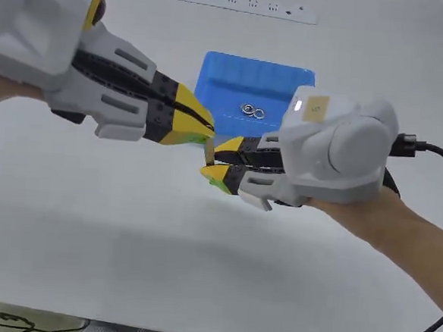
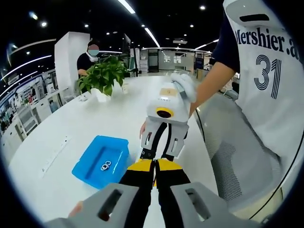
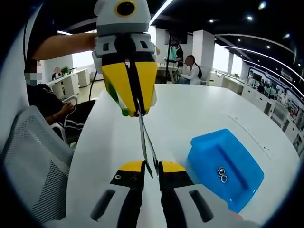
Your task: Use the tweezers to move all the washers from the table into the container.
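Right gripper [image 3: 151,172]: jaws slightly apart around the tweezers' thin tips; whether they pinch cannot be told.
Tweezers [image 3: 144,137]: slim bare metal, two flat arms, far end hidden.
Left gripper [image 3: 137,113]: yellow jaws closed on that hidden end.
Container [image 3: 204,152]: blue plastic tray on the smooth white table [image 3: 199,114].
Washers [image 3: 222,174]: small metal rings inside the tray; count unclear.

Plain white worktop [image 1: 125,235] with a blue container [image 1: 227,79] sitting on it, a white power strip [image 1: 244,2] behind that, and a potted plant [image 2: 102,76] further off.
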Motion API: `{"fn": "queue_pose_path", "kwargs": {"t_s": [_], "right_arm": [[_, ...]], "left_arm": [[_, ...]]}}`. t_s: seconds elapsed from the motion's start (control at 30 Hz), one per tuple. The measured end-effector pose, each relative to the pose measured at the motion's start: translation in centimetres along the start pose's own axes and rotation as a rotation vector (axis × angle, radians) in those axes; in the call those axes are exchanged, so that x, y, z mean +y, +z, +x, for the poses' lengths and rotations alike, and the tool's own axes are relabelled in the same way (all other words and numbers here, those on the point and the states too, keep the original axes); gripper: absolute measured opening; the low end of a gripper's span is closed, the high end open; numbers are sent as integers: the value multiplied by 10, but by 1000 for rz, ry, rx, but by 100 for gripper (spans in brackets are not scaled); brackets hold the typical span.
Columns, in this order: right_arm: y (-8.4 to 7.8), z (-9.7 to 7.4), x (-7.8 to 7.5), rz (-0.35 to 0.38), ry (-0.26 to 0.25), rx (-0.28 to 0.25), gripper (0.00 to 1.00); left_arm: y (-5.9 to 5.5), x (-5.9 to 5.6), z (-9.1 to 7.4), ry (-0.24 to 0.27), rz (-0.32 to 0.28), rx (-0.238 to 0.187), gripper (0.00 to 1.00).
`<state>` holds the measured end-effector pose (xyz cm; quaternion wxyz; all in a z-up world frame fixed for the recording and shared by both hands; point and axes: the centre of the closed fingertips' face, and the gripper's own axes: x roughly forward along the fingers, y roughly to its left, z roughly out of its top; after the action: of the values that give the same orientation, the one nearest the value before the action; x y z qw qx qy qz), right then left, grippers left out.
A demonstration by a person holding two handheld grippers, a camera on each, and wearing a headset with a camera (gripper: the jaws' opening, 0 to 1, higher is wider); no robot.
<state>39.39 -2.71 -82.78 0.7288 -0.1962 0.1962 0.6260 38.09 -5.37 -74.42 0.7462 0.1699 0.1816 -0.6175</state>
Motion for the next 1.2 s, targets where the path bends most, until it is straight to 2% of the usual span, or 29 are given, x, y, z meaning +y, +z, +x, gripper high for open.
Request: {"fn": "queue_pose_path", "kwargs": {"t_s": [0.27, 0.7, 1.2], "right_arm": [[-10, 9, -5, 0, -1, 14, 13], [-26, 15, -13, 41, 1, 25, 13], [-22, 17, -11, 54, 6, 14, 13]], "left_arm": [[-10, 6, 7, -10, 9, 21, 5], [-22, 14, 20, -36, -18, 33, 5], [-20, 11, 19, -34, 0, 39, 5]]}}
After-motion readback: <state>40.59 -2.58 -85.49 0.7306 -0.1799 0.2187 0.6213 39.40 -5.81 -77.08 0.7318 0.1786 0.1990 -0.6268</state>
